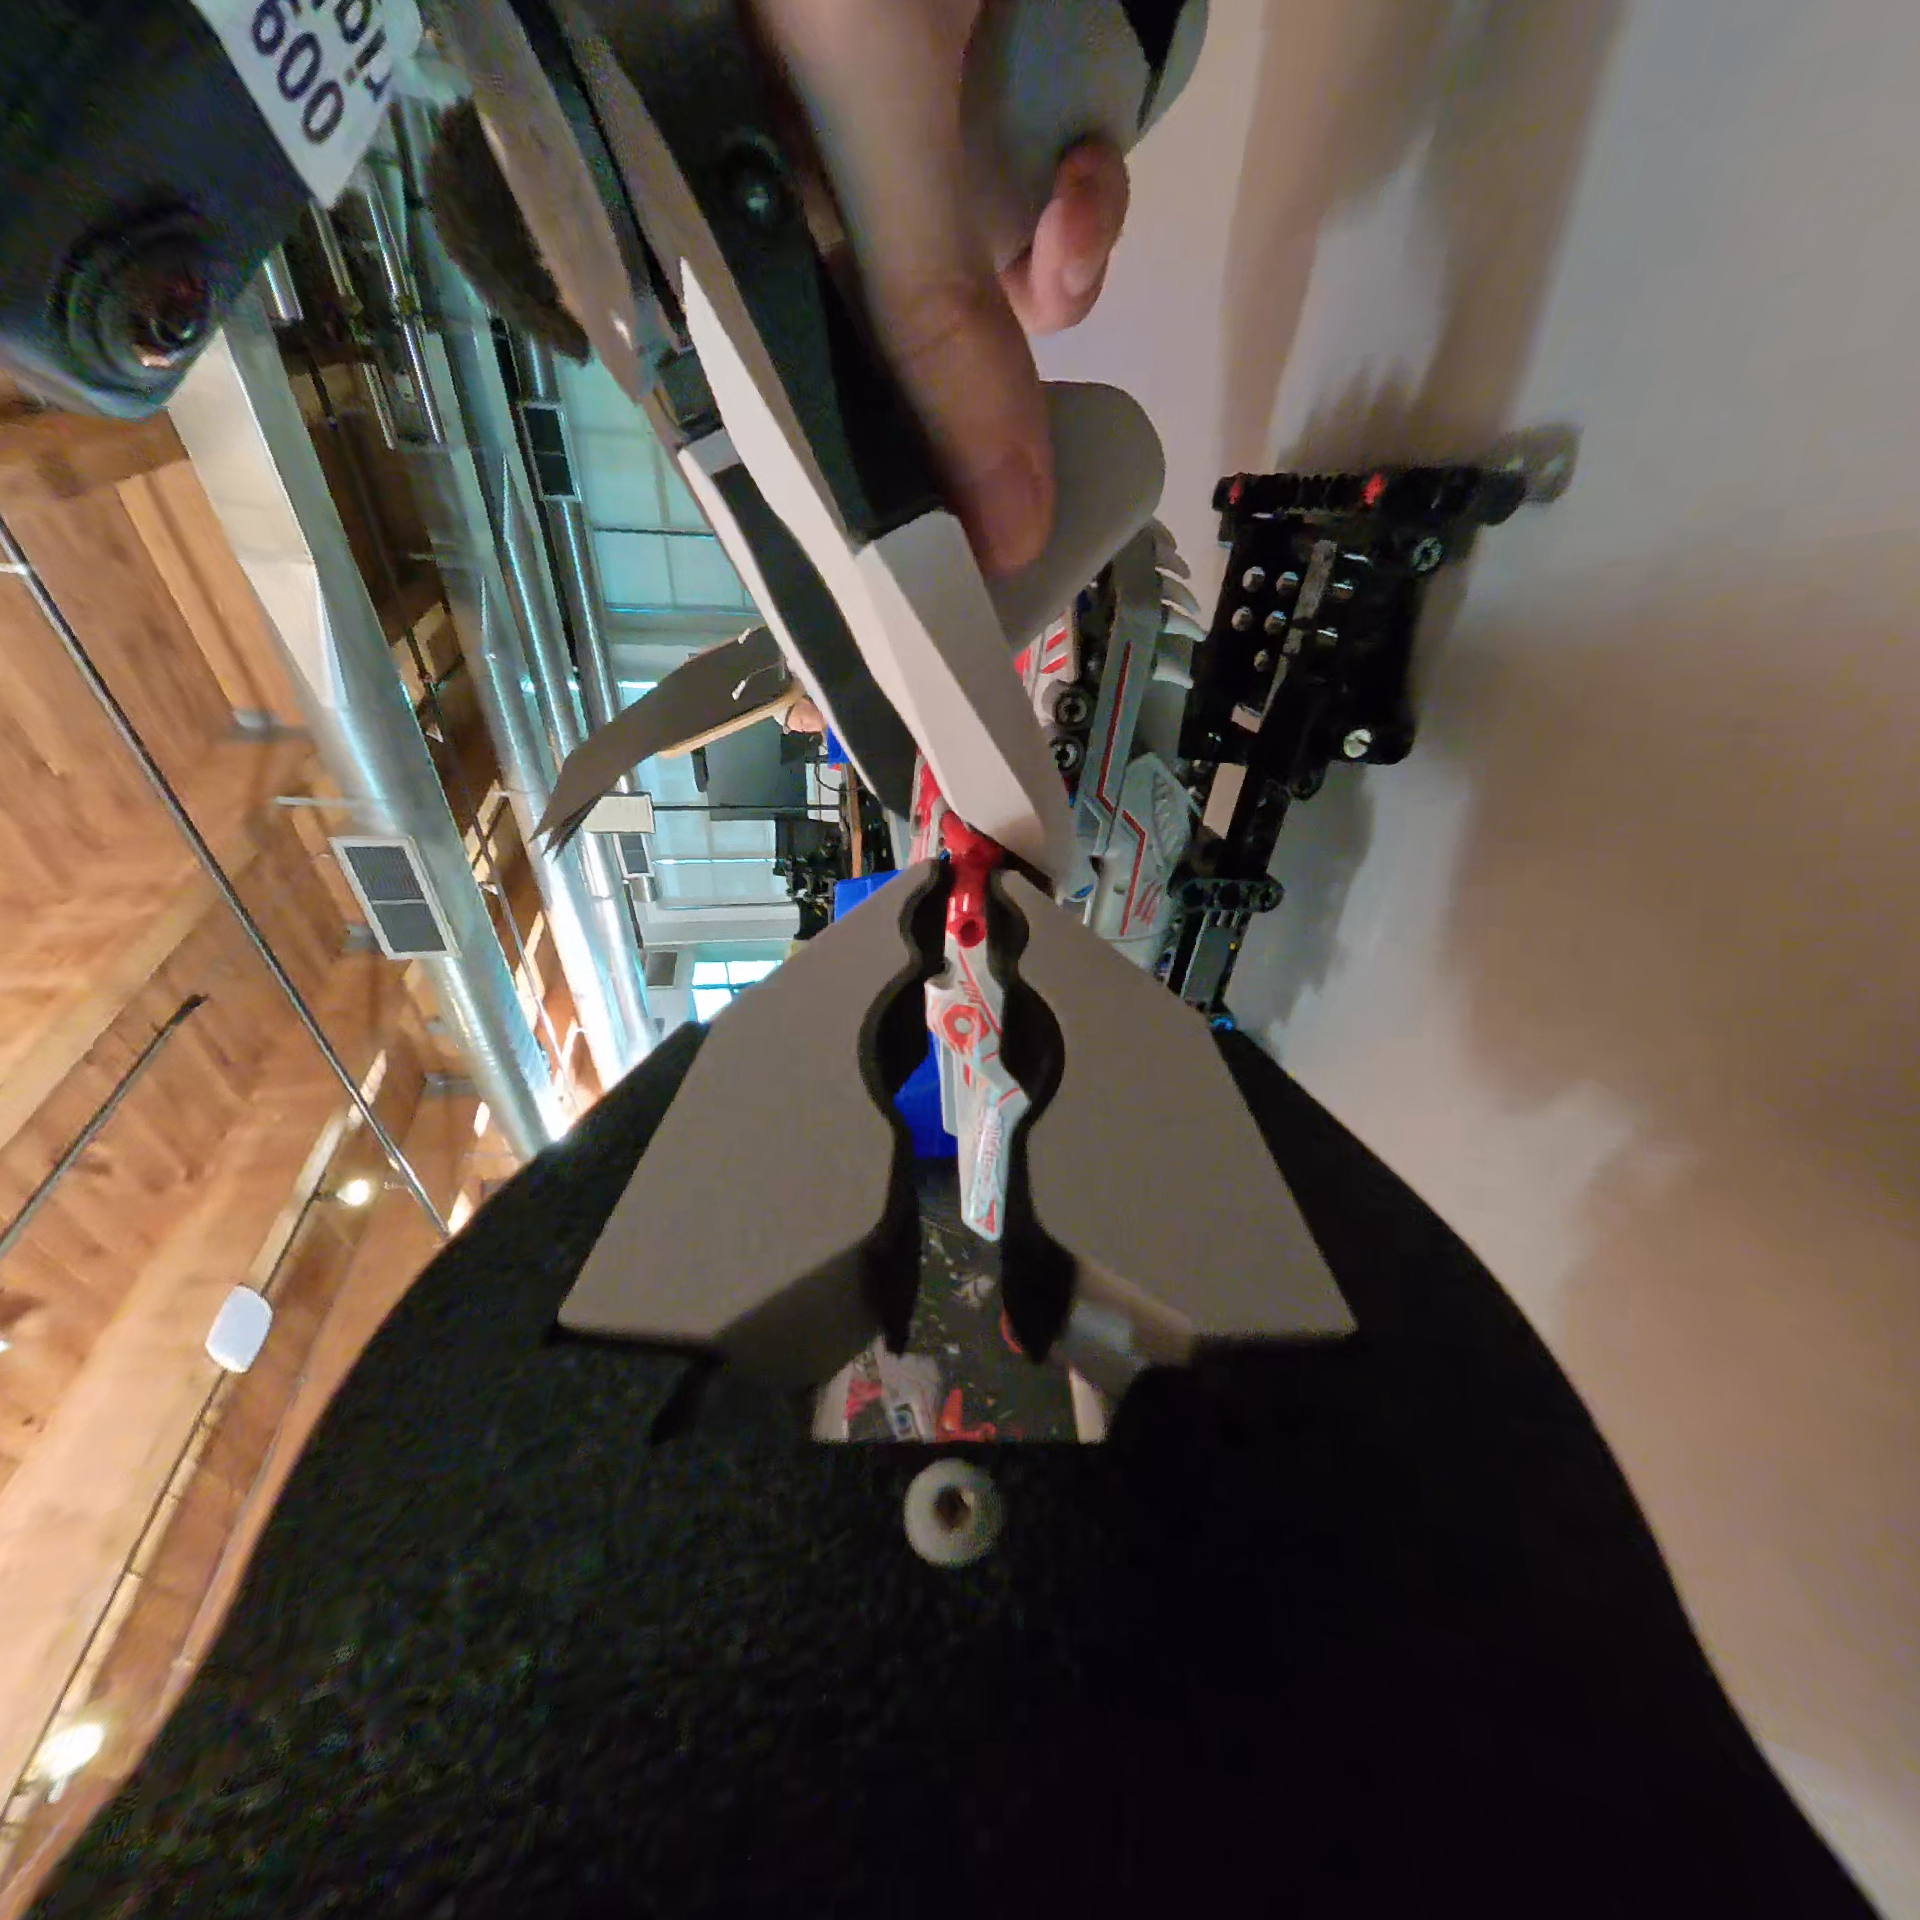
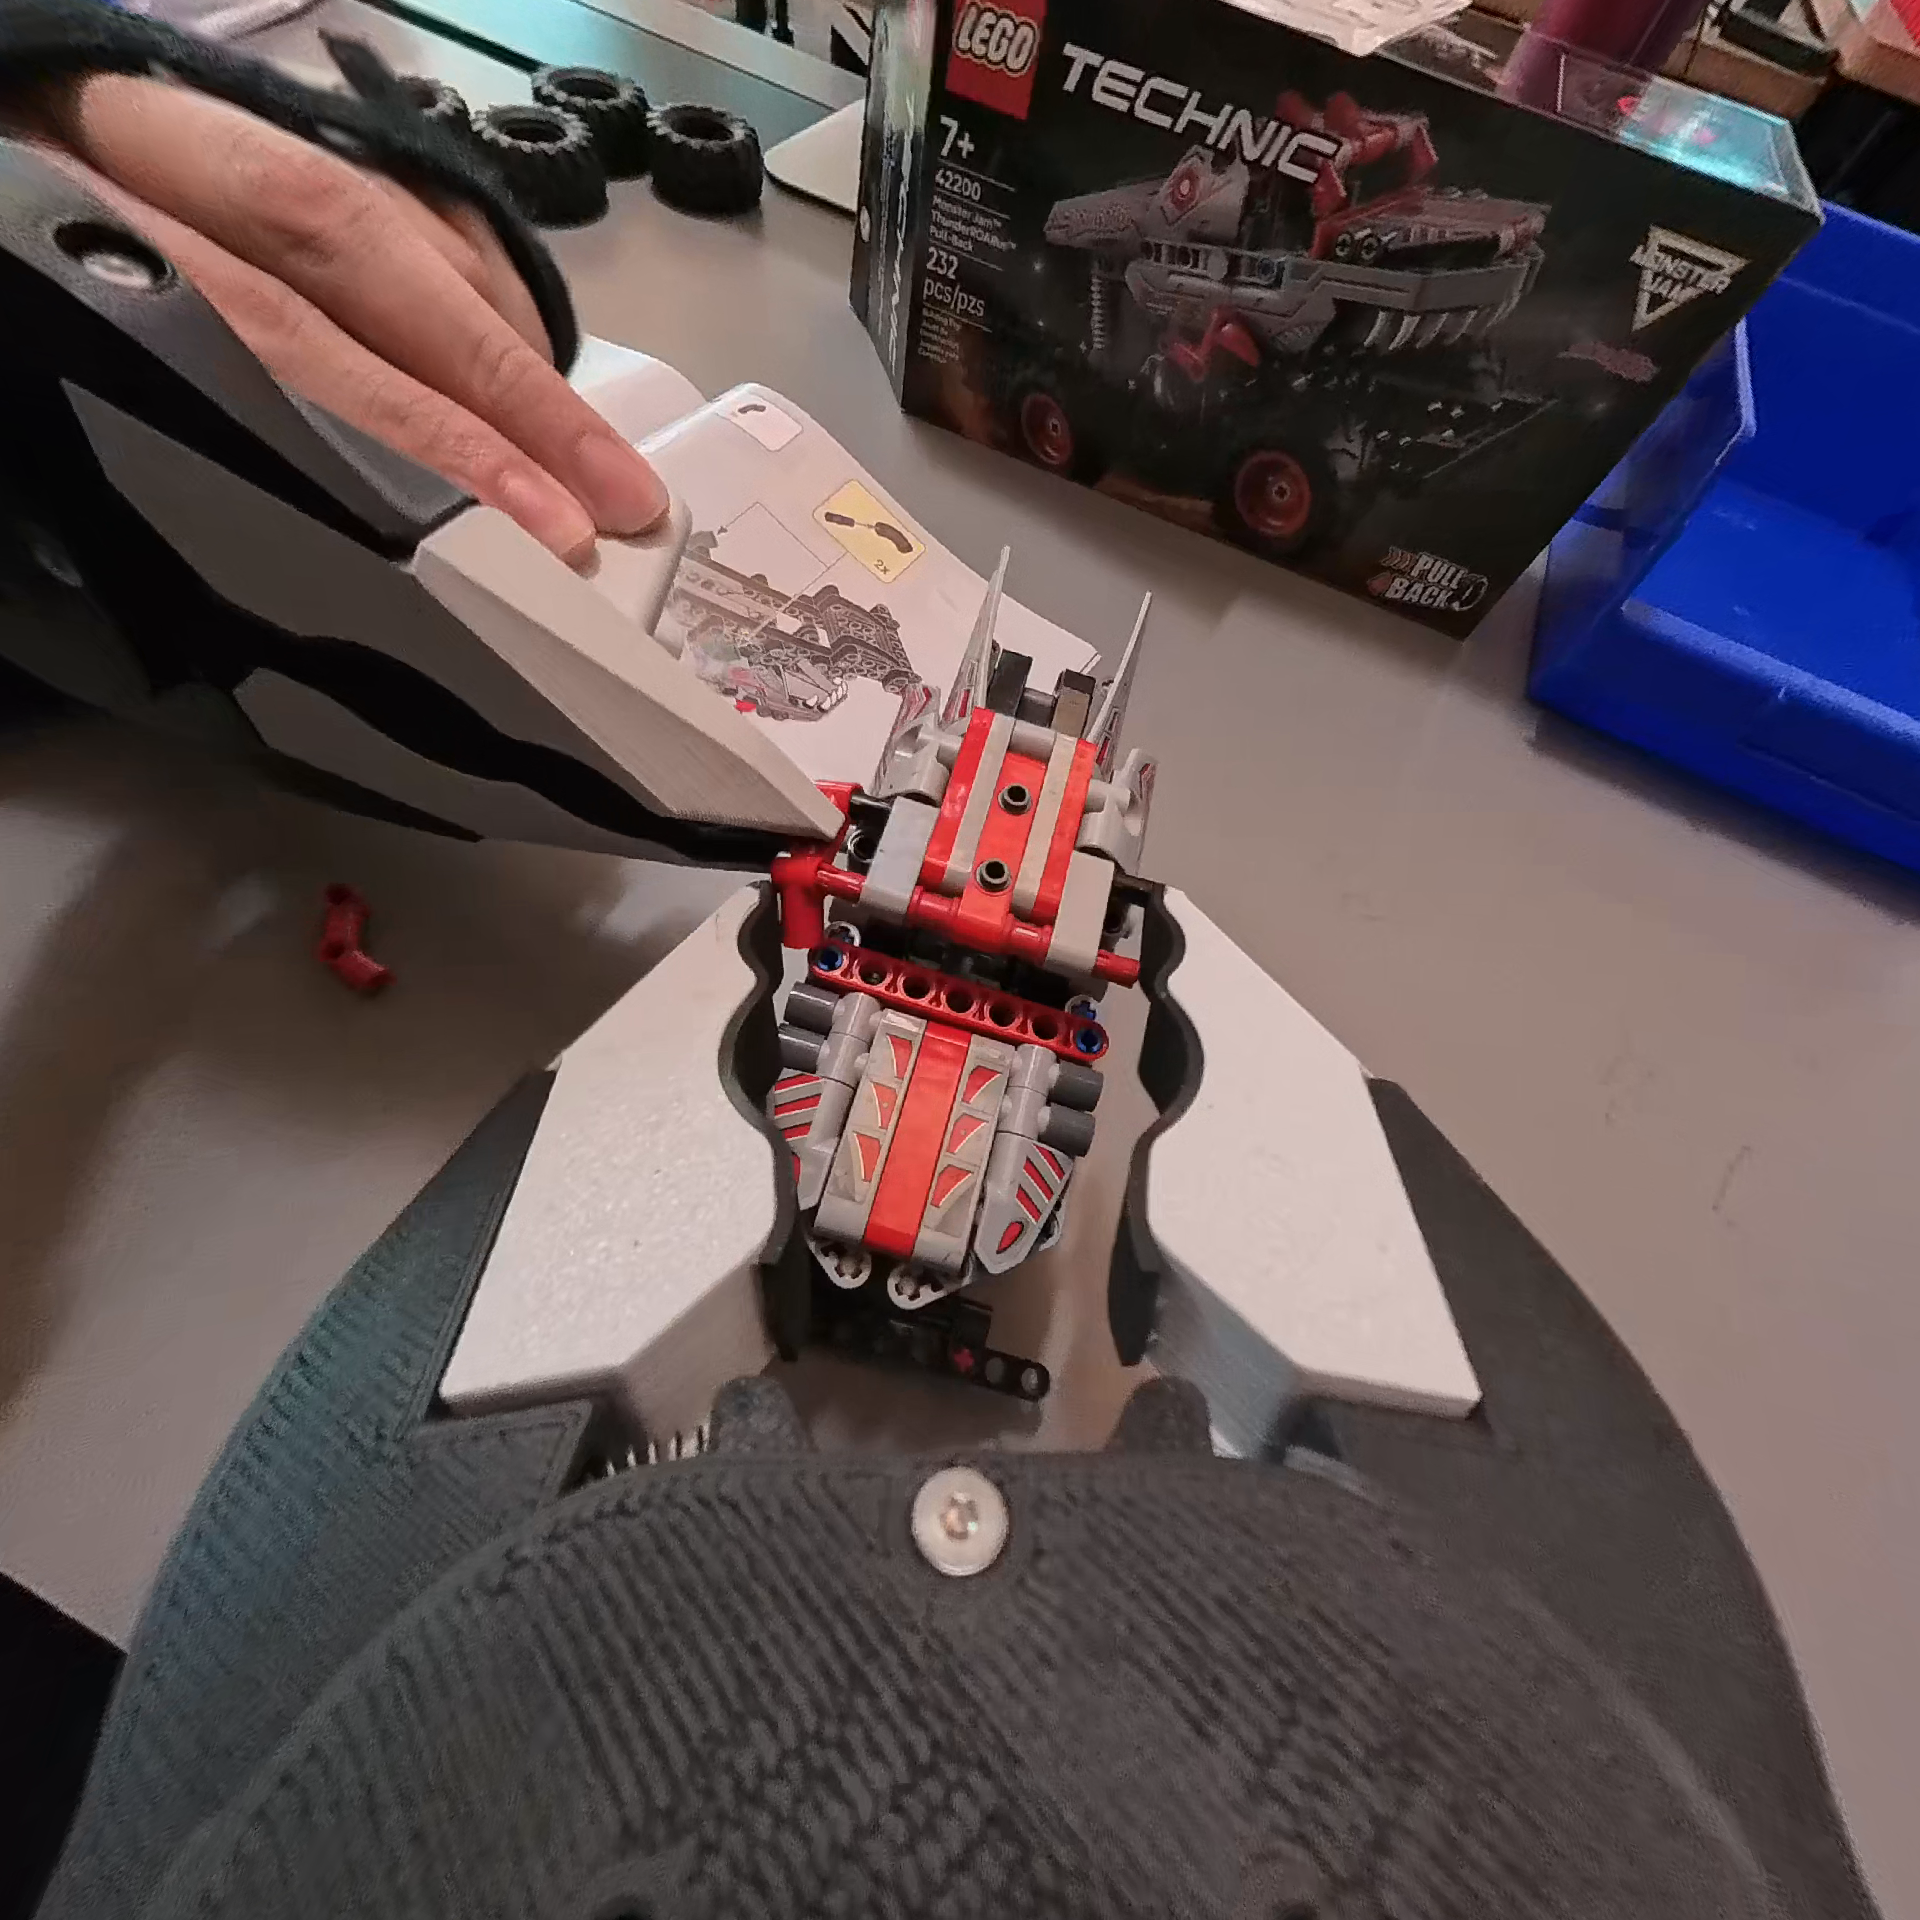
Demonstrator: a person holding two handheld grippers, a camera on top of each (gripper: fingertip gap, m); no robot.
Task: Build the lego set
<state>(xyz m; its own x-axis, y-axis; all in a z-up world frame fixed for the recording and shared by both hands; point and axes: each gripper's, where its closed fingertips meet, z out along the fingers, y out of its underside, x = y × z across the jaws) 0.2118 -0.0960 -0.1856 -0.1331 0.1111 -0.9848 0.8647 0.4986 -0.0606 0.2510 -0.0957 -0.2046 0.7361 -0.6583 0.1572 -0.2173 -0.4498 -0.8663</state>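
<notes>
The grey and red lego model stands on end on the grey table. My right gripper is shut on the model's body, one finger on each side. My left gripper comes in from the left under a hand, its tips shut on a small red connector at the model's left side. In the left wrist view, my left gripper pinches that red connector. The model and its black chassis lie just beyond. The right gripper reaches down from above.
An open instruction booklet lies behind the model. The lego box stands at the back, a blue bin to the right, and black tyres at the far left. A loose red piece lies at the left. There is about 4 cm between the tips of the two grippers. My right gripper's tips are some 12 cm from the loose red piece.
</notes>
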